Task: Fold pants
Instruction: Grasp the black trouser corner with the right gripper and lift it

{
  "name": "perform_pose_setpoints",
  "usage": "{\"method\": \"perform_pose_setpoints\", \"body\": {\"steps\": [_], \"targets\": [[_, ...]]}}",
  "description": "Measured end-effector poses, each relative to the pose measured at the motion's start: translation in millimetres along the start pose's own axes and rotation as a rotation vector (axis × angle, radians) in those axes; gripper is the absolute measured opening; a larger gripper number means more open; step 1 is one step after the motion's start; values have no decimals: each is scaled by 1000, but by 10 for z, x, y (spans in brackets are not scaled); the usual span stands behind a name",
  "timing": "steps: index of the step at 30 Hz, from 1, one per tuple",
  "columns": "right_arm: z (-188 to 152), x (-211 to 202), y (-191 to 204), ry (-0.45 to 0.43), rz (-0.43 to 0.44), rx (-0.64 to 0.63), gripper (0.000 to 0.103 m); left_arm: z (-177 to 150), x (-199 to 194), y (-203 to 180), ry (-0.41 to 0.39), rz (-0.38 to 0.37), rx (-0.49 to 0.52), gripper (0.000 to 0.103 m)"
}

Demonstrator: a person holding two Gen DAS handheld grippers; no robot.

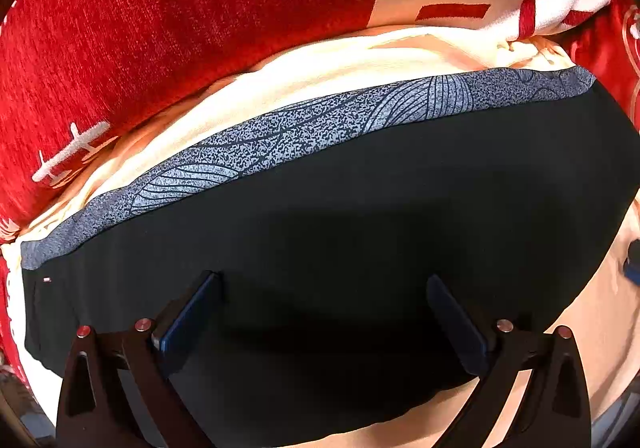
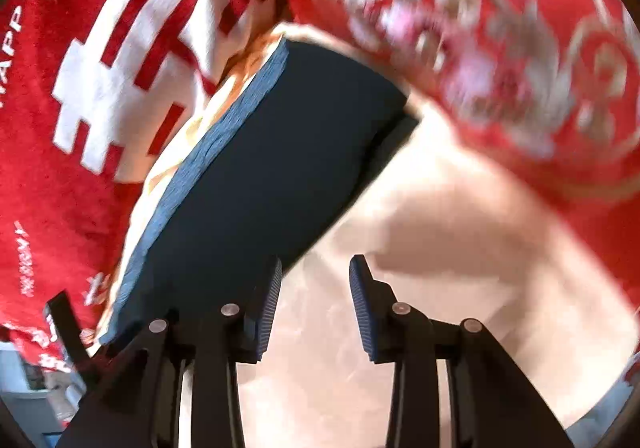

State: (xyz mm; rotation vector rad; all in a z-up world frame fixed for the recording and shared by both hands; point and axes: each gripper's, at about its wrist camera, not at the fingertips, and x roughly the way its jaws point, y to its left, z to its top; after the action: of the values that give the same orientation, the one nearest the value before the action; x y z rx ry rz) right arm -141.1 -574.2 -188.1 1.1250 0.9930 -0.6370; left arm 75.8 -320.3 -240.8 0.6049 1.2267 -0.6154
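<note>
The black pants [image 1: 360,216] lie folded into a flat block on a cream sheet [image 1: 340,68], with a grey patterned waistband [image 1: 304,128] along the far edge. My left gripper [image 1: 324,288] is open just above the near part of the pants, fingers wide apart, holding nothing. In the right wrist view the folded pants [image 2: 260,176] lie to the upper left, the waistband [image 2: 208,172] on their left side. My right gripper [image 2: 316,280] is open and empty above the cream sheet [image 2: 440,228], its left finger [image 2: 272,296] beside the pants' near edge.
A red blanket with white markings [image 1: 180,20] lies behind the pants. A red cloth with silver and pink embroidery [image 2: 480,28] lies to the right. The cream sheet shows on the right of the pants.
</note>
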Motion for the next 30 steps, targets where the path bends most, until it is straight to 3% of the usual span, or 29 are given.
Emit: {"method": "perform_pose_setpoints", "body": {"steps": [6,10,25,30], "targets": [[-30,58,-79,25,98,45,40,-8,6,-6,-7,3,3,103],[-9,49,-193,-4,159,91,43,-17,3,-17,-11,5,2,103],[6,126,-351,-6,234,158,44,76,-55,-49,17,19,7,103],[47,116,-370,-20,251,168,45,226,-134,-115,6,-37,-23,103]]}}
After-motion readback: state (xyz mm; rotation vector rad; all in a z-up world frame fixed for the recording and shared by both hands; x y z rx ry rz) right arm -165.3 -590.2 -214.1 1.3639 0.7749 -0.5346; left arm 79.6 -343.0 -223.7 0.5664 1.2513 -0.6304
